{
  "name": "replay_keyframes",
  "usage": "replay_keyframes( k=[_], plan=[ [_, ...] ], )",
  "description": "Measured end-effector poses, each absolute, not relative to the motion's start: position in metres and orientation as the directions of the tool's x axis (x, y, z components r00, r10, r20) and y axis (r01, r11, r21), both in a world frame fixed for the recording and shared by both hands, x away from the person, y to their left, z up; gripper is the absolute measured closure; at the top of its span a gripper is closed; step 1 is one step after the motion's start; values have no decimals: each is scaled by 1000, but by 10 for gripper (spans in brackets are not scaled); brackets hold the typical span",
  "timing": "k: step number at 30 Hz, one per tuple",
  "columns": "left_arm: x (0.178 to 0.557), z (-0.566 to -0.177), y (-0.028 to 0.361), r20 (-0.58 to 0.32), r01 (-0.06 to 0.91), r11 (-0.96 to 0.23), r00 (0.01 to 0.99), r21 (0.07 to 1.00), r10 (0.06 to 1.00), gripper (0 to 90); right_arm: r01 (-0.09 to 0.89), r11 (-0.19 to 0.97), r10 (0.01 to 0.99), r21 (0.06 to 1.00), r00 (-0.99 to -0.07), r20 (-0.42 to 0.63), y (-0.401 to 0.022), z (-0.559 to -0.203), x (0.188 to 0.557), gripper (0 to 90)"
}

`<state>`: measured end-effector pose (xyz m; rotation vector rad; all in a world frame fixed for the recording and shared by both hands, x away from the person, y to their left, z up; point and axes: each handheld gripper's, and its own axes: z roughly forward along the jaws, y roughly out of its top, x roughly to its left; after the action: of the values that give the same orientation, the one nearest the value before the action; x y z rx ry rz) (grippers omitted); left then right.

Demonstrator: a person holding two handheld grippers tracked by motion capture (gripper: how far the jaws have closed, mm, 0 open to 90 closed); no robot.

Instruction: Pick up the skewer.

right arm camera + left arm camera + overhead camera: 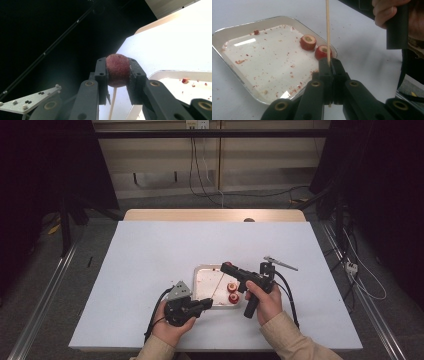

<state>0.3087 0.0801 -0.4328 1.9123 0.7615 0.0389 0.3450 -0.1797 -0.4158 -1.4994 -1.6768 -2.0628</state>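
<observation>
A thin wooden skewer is being pinched between the pressed-together jaws of the left gripper, seen in the left gripper view; the stick is standing upright out of the jaw tips and running off the top edge, with a short end poking out below the jaws. In the high view the left gripper is being held in the person's left hand at the near edge of the metal tray, jaws pointing right toward the tray. A dark red round fruit is being clamped between the jaws of the right gripper, both pads pressing on its sides; the skewer is being seen just under the fruit, touching or entering its underside, which cannot be told. In the high view the right gripper is being held by the right hand over the right part of the tray, jaws pointing left, well above the tray floor as far as can be judged. Two more red fruit pieces are lying in the tray's right near corner: a cored piece showing a pale hollow centre, and a second piece just beside it, partly hidden behind the skewer. The tray floor is being covered with small red crumbs and smears. The tray is sitting on a white table sheet, roughly centred, toward the person's side.
</observation>
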Motion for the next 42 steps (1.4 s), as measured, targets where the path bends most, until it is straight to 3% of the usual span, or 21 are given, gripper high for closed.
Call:
replay_keyframes(
  k=[8,19,33,40,42],
  plan=[
    [308,-432,81,-310,518,-280,779,808,545,899,555,-328,519,764,-570,637,-171,-409,340,740],
    [304,-427,77,-283,500,-288,782,816,556,900,542,-307,536,782,-580,613,-170,-408,338,743],
    [306,-424,75,-291,506,-272,774,818,562,900,565,-347,513,749,-554,656,-173,-410,337,744],
    [304,-421,74,-302,515,-275,773,812,558,900,543,-351,546,763,-543,638,-174,-403,344,669],
    [303,-422,74,-305,520,-276,771,809,559,900,550,-377,534,745,-528,660,-178,-401,347,705]
  ],
)
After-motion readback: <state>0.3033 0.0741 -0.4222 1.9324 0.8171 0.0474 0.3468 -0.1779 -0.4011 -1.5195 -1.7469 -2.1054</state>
